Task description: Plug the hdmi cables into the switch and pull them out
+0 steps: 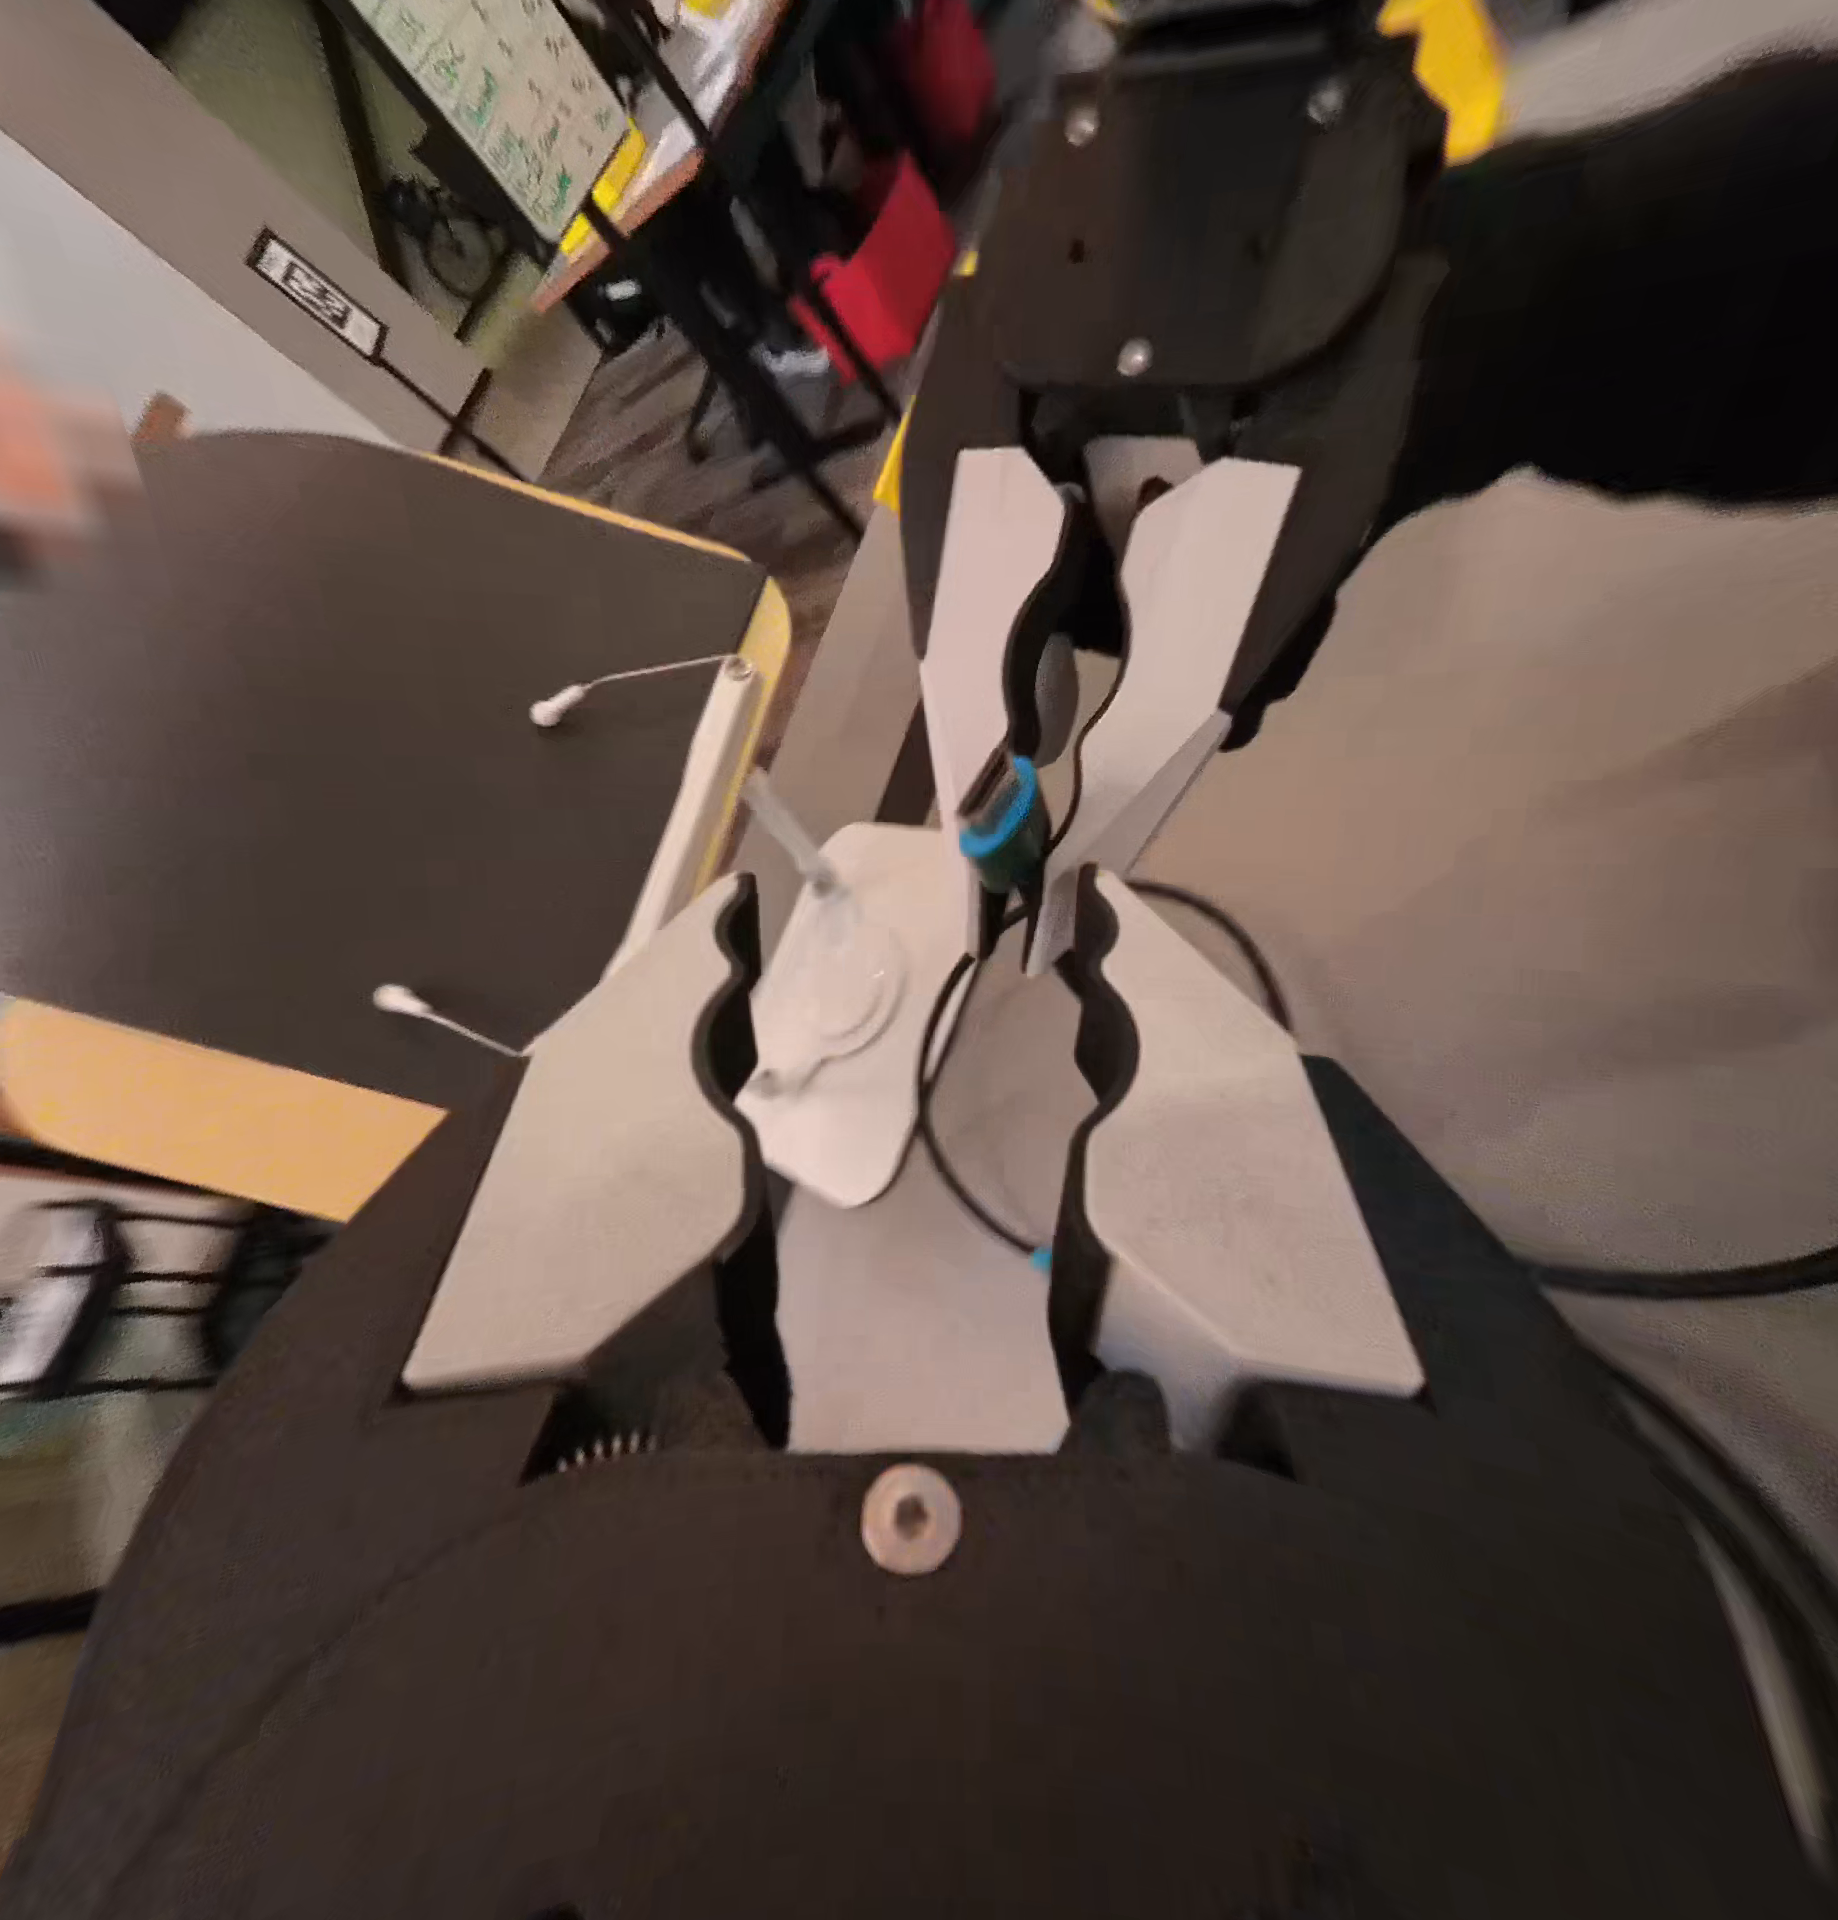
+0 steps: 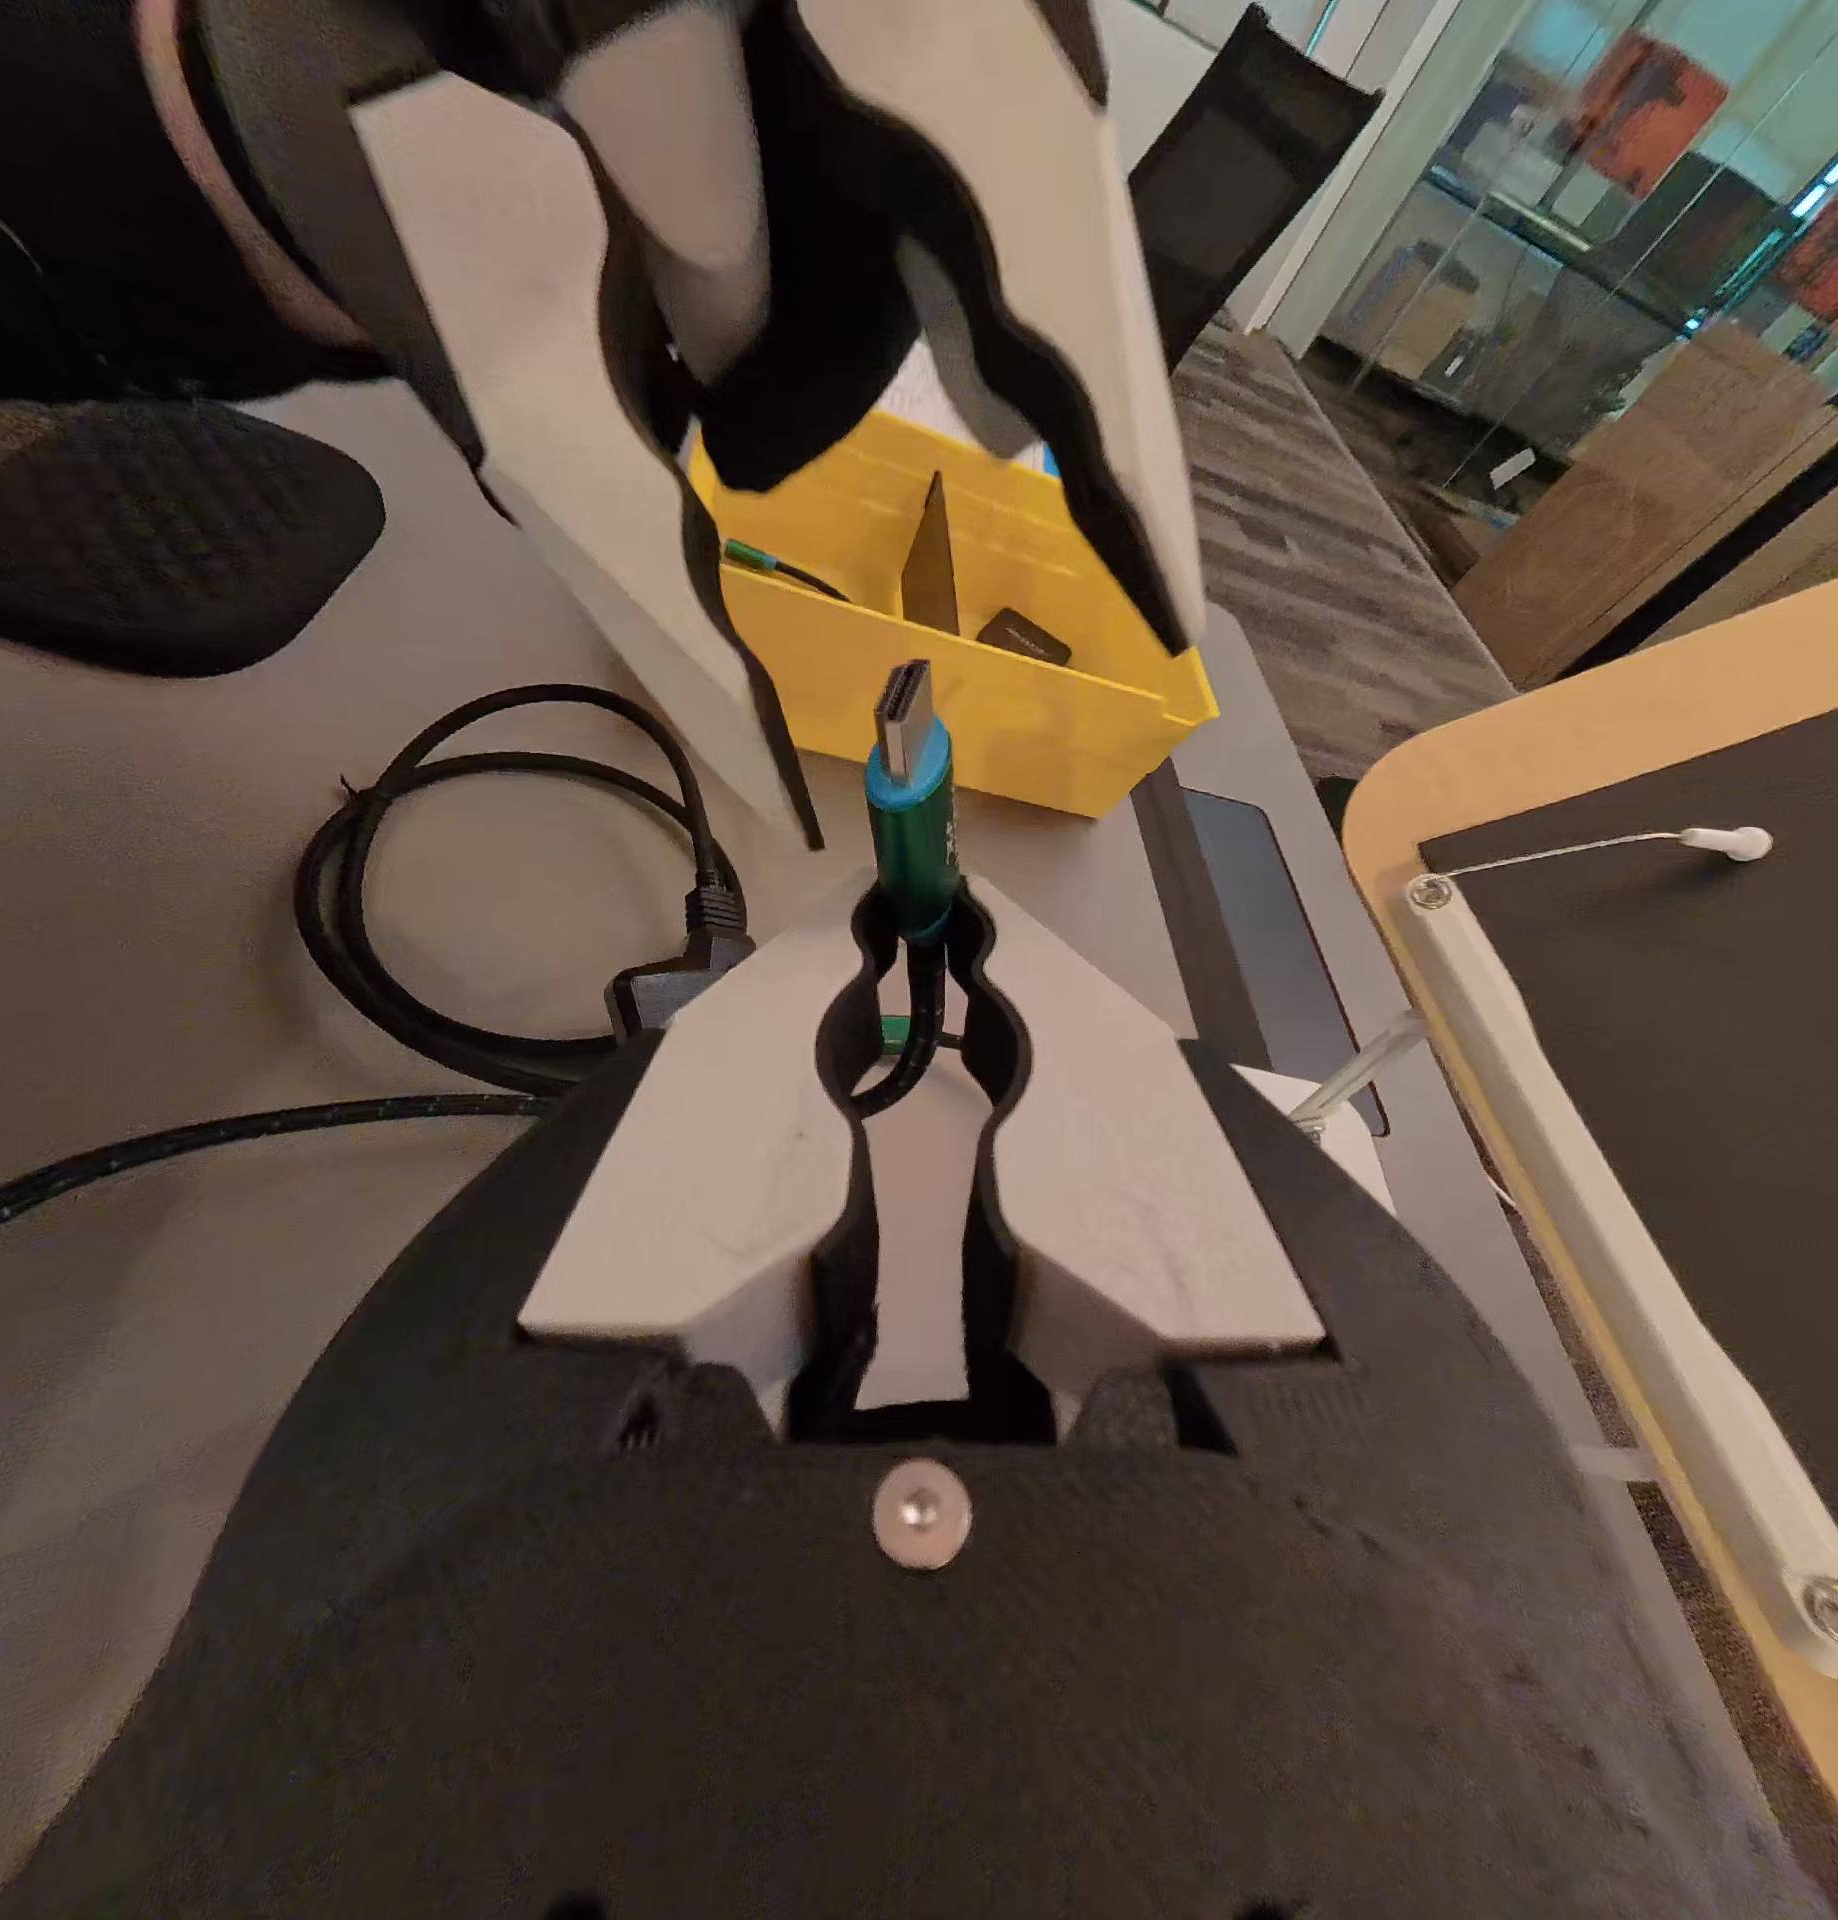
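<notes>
Over on the left of the right wrist view, a black cable (image 2: 479, 873) lies coiled on the grey table (image 2: 167, 935), its dark plug end just beside the right gripper's left finger. Moving in, the left gripper (image 2: 982, 717) drops down from above with its fingers spread wide and nothing between them. Right in the middle, the right gripper (image 2: 920, 914) has its tips pinched on the green plug (image 2: 910, 821) of the hdmi cable, low on the body near the cord, so the metal tip sticks out past the fingers, pointing forward and a little up. The plug's long axis runs nearly along the right gripper's own fingers, and its tip pokes towards the open gap of the left gripper, so the left one is the nearer to take it. Behind sits a yellow bin (image 2: 998, 707) with a small black box (image 2: 1024, 636) inside; whether that is the switch, I cannot tell. On the right, a black board (image 2: 1673, 1039) with white pins. From the left wrist view, the left gripper (image 1: 915, 914) is spread, and the plug (image 1: 998, 821) stands just ahead, between the right gripper's fingers (image 1: 982, 727).
</notes>
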A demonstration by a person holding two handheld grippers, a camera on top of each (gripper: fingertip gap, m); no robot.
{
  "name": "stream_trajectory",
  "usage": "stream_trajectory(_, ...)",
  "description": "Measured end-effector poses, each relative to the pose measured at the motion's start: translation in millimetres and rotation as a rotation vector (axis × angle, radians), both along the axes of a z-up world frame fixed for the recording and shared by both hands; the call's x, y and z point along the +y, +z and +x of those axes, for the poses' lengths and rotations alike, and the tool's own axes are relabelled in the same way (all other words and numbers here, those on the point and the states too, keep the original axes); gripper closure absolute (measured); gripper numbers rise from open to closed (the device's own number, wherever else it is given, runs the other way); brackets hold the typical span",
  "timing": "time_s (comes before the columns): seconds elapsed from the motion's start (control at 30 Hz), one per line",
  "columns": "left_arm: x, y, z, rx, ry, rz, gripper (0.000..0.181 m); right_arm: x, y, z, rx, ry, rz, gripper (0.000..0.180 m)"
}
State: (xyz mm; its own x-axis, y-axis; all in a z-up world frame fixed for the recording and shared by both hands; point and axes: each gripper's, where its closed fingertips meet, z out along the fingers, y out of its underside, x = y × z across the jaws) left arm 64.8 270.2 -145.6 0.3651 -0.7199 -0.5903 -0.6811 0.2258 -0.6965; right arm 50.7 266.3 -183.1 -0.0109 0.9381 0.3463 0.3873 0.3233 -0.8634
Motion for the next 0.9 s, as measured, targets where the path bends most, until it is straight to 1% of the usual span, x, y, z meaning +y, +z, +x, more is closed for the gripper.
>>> stream_trajectory(0.07,-4.3,0.4,5.1,0.144,-0.001,0.069,0.122,-1.9,-4.3,-2.7,-0.023,0.005,0.006,0.173)
stream_trajectory(0.13,-7.9,-5.8,10.2,0.267,-0.016,0.091,0.132,-3.1,-8.2,-4.8,-0.044,0.006,0.015,0.173)
stream_trajectory(0.2,-6.6,-12.7,9.1,0.393,-0.013,0.126,0.148,-2.5,-13.4,-5.2,-0.075,0.0,0.029,0.173)
stream_trajectory(0.23,-6.4,-17.4,7.6,0.447,-0.013,0.121,0.152,-1.3,-14.7,-5.1,-0.083,-0.007,0.03,0.173)
stream_trajectory(0.3,-10.1,-22.4,9.0,0.498,-0.034,0.107,0.163,-1.8,-15.2,-4.4,-0.085,-0.002,0.03,0.173)
stream_trajectory(0.33,-10.6,-22.5,9.3,0.52,-0.039,0.119,0.163,-2.1,-15.1,-3.5,-0.088,0.001,0.033,0.173)
stream_trajectory(0.43,-14.0,-22.8,8.7,0.547,-0.05,0.104,0.168,-3.6,-13.9,-2.3,-0.087,0.01,0.042,0.172)
stream_trajectory(0.53,-21.1,-17.9,10.8,0.517,-0.097,0.096,0.169,-11.2,-6.8,-1.4,-0.04,0.062,0.026,0.17)
stream_trajectory(0.57,-23.4,-15.6,11.2,0.504,-0.109,0.096,0.17,-16.3,-3.7,-0.2,-0.015,0.099,-0.001,0.163)
stream_trajectory(0.6,-24.0,-12.2,11.1,0.498,-0.116,0.119,0.17,-21.4,0.0,1.7,0.018,0.138,-0.029,0.151)
stream_trajectory(0.63,-26.1,-9.6,11.9,0.492,-0.13,0.135,0.171,-25.2,3.7,4.8,0.05,0.174,-0.055,0.144)
stream_trajectory(0.7,-33.7,-5.0,15.7,0.48,-0.175,0.17,0.171,-31.3,12.4,12.4,0.129,0.249,-0.124,0.14)
stream_trajectory(0.8,-47.3,1.7,24.0,0.478,-0.239,0.24,0.171,-40.7,27.4,24.3,0.265,0.38,-0.278,0.141)
stream_trajectory(0.83,-50.9,3.0,25.7,0.494,-0.252,0.272,0.171,-45.3,29.7,28.1,0.292,0.433,-0.338,0.141)
stream_trajectory(0.9,-57.5,5.7,29.3,0.533,-0.271,0.337,0.171,-50.6,29.1,32.1,0.322,0.501,-0.389,0.142)
